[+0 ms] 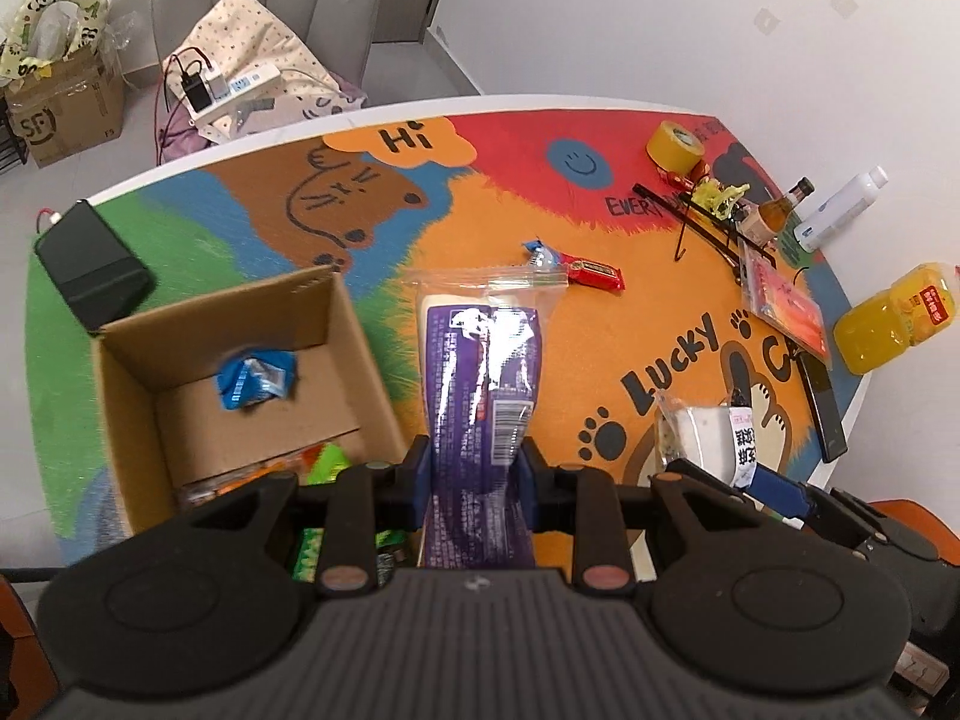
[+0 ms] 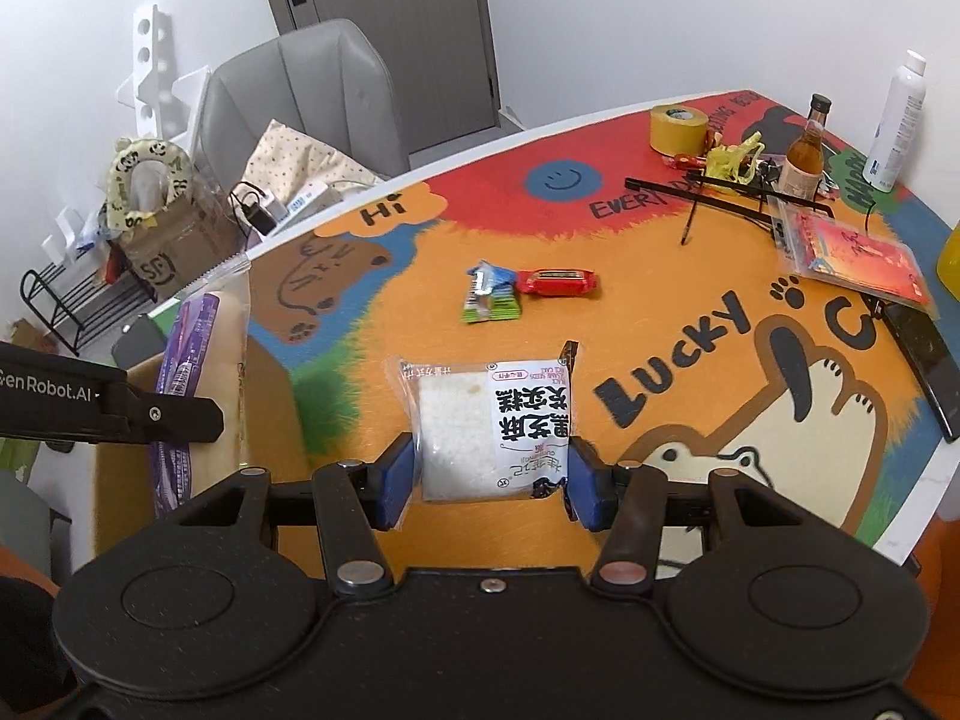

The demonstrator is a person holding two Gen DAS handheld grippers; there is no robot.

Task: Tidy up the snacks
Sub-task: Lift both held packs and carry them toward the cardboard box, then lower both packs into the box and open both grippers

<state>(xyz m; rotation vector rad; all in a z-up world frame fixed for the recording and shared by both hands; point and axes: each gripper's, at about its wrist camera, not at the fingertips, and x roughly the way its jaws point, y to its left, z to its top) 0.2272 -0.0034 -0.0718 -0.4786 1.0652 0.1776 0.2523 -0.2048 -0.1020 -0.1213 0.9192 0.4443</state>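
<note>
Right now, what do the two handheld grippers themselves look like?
Both match: the left gripper and right gripper have matte black bodies with ribbed tops, two round discs, black linkage arms with metal pivot caps, and blue finger pads. White "GenRobot.AI" lettering marks the left gripper's side. No cables or sleeves show.

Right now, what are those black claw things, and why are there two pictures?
Those are two grabbers that a person holds, one in each hand. Each has a small camera looking along its fingers, so you get one picture from each.

The left gripper squeezes a long purple snack packet. The right gripper squeezes a clear-wrapped white rice cake.

Below is a table with a colourful cartoon mat. A cardboard box stands on it, with a blue packet and other snacks inside. A red snack bar and a small green and blue packet wait on the mat. At the far edge sits a yellow tape roll.
</note>
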